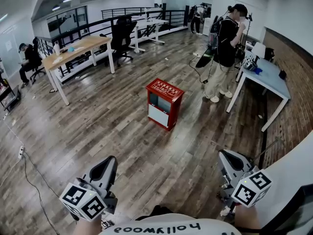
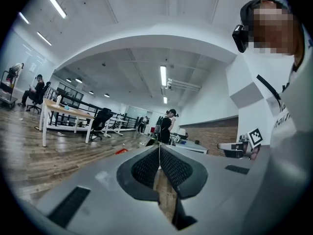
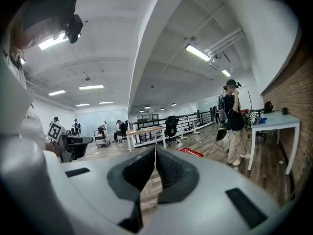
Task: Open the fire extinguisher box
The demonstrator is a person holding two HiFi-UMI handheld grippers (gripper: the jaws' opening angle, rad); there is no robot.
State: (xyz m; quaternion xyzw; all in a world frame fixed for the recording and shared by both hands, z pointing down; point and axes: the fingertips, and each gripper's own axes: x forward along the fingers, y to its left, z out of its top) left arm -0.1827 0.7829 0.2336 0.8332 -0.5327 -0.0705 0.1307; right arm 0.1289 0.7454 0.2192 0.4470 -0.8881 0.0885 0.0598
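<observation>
A red fire extinguisher box (image 1: 164, 103) stands on the wooden floor in the middle of the room, lid down and front panel closed. It lies well ahead of both grippers. Its red top (image 3: 192, 152) shows just over my right gripper (image 3: 155, 149), and a sliver of red (image 2: 121, 151) shows past my left gripper (image 2: 159, 147). Both are held low near my body, the left gripper (image 1: 110, 161) at lower left and the right gripper (image 1: 225, 155) at lower right. Each has its jaws pressed together with nothing between them.
A person (image 1: 224, 50) stands beyond the box beside a white table (image 1: 266, 77) at the right. A wooden desk (image 1: 73, 50) and office chair (image 1: 121, 39) stand at the back left. A cable (image 1: 29, 170) runs over the floor at left. A white wall edge (image 1: 293, 170) is close on my right.
</observation>
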